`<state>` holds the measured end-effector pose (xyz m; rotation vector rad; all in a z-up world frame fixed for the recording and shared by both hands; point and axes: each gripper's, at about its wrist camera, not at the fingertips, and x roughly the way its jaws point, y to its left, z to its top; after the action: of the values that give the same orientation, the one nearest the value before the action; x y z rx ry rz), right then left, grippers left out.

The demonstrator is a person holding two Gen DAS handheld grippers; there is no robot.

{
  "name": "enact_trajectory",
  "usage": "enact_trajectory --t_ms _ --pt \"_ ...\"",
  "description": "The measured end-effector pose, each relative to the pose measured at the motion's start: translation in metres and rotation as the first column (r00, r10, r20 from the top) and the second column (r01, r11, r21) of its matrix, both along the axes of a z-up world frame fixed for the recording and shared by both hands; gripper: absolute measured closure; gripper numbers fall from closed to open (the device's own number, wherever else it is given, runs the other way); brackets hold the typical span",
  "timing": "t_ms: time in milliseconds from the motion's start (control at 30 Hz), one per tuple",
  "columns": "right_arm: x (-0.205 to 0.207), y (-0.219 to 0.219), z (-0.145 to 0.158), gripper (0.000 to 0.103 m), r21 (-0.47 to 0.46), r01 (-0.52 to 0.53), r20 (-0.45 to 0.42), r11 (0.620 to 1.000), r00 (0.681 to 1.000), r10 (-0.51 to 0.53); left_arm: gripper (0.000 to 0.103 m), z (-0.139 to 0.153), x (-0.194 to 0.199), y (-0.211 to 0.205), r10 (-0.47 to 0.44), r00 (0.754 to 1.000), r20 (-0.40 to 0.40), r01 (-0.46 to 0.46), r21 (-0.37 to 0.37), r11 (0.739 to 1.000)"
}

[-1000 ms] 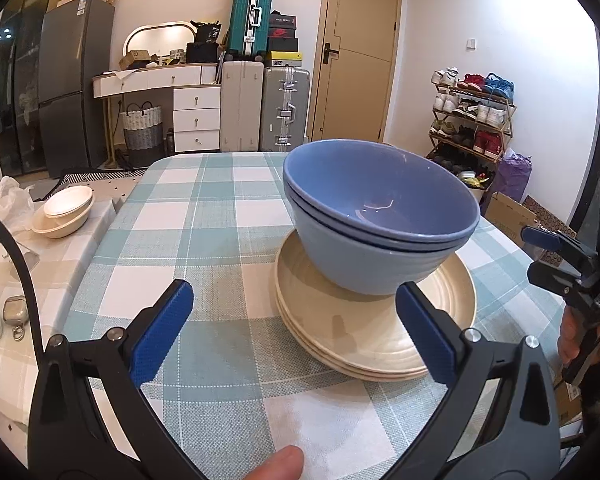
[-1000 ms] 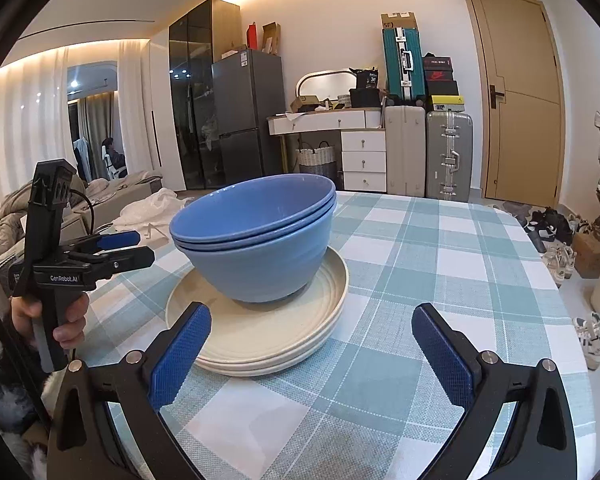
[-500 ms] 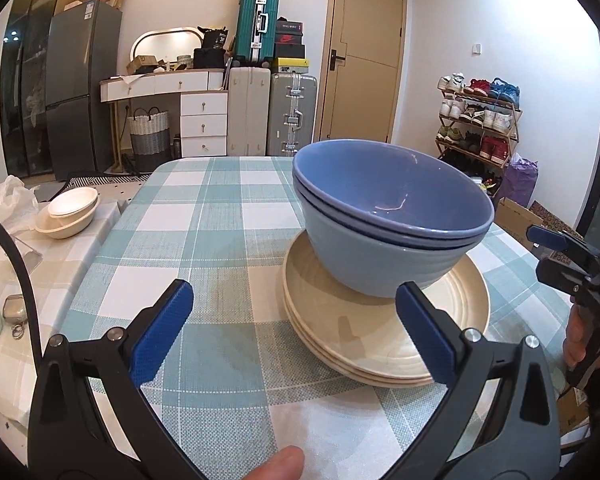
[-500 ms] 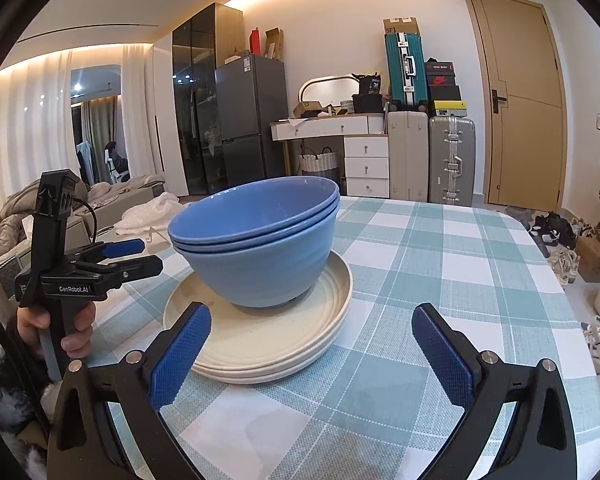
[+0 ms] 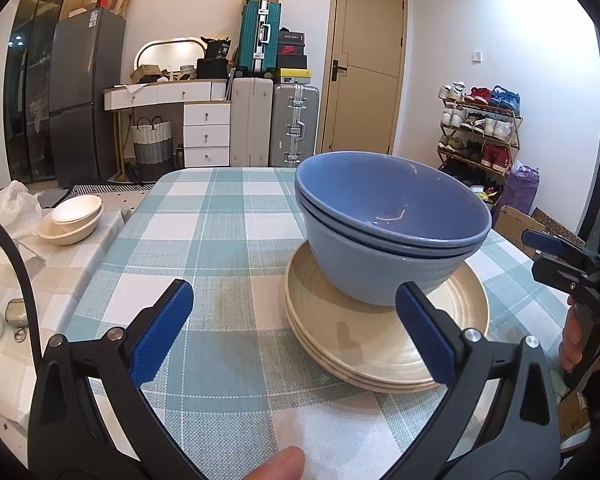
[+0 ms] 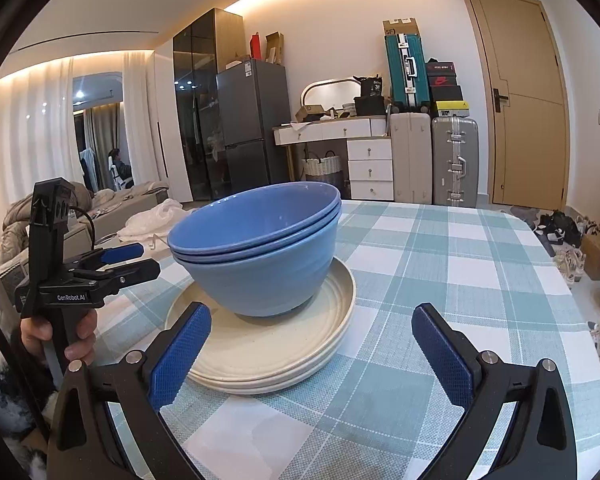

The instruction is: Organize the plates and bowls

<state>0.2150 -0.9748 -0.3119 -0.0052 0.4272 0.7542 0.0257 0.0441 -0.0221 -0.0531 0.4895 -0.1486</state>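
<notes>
left gripper (image 5: 294,330) nearer the glossy blue bowls (image 5: 392,232) than before, both tongs gaping empty, right gripper (image 6: 312,350), ridged cream plates (image 5: 384,340), woven checked tablecloth (image 5: 220,240)

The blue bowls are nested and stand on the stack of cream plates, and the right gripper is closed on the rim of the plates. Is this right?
Not quite. The right gripper is open and holds nothing; the right wrist view shows its jaws spread wide, short of the cream plates. The rest is right: the nested blue bowls stand on that stack.
</notes>
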Motion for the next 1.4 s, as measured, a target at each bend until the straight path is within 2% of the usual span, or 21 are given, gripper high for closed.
enact_trajectory --t_ms 367,900,1400 --pt "-0.0060 0.0041 0.0011 0.001 -0.022 0.002 0.031 1.000 1.000 -0.002 0.002 0.0002 -0.0004 0.0007 0.010 1.000 0.005 -0.010 0.003 1.000" --pt "-0.0057 0.0039 0.0010 0.001 -0.018 0.000 0.030 1.000 1.000 0.001 0.002 0.0006 -0.0006 0.0056 0.024 1.000 0.002 -0.024 -0.020 1.000" --pt "-0.0052 0.0039 0.0008 0.001 -0.018 0.000 0.028 1.000 1.000 0.001 0.002 0.0003 -0.0022 0.0008 0.012 1.000 0.013 -0.012 -0.003 1.000"
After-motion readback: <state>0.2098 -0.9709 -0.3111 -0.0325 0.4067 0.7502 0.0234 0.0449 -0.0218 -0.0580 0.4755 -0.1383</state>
